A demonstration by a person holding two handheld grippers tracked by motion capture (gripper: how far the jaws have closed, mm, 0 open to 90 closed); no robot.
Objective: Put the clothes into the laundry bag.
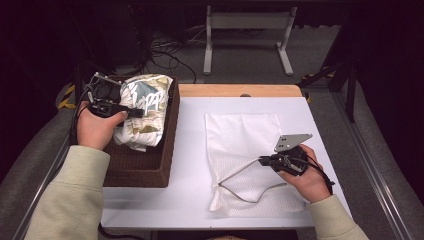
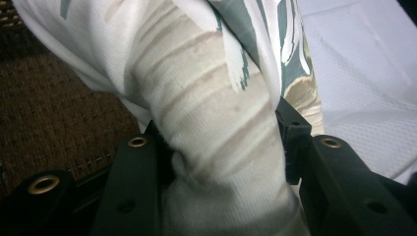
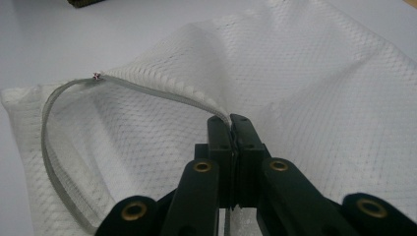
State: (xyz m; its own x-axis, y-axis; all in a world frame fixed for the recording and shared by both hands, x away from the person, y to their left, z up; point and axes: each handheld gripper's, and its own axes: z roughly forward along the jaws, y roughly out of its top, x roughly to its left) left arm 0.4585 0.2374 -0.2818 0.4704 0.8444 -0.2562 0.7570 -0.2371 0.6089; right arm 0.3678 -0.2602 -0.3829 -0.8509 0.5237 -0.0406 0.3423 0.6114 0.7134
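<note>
1. White tabletop (image 1: pixel 190 150) carries a brown basket (image 1: pixel 142 165) at its left and a white mesh bag (image 1: pixel 240 135) at its right.
2. Left tool (image 1: pixel 136 113) clamps a rolled white printed shirt (image 1: pixel 145 107), partly open around it, above the basket.
3. Right tool (image 1: pixel 261 160), jaws closed tight, pinches the bag's grey zipper edge (image 3: pixel 162 93), holding its mouth open.

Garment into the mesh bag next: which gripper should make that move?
Left, probably. The left gripper is already clamped on the bunched garment over the brown basket. The right gripper is busy pinching the mesh bag rim, holding its mouth open.
</note>
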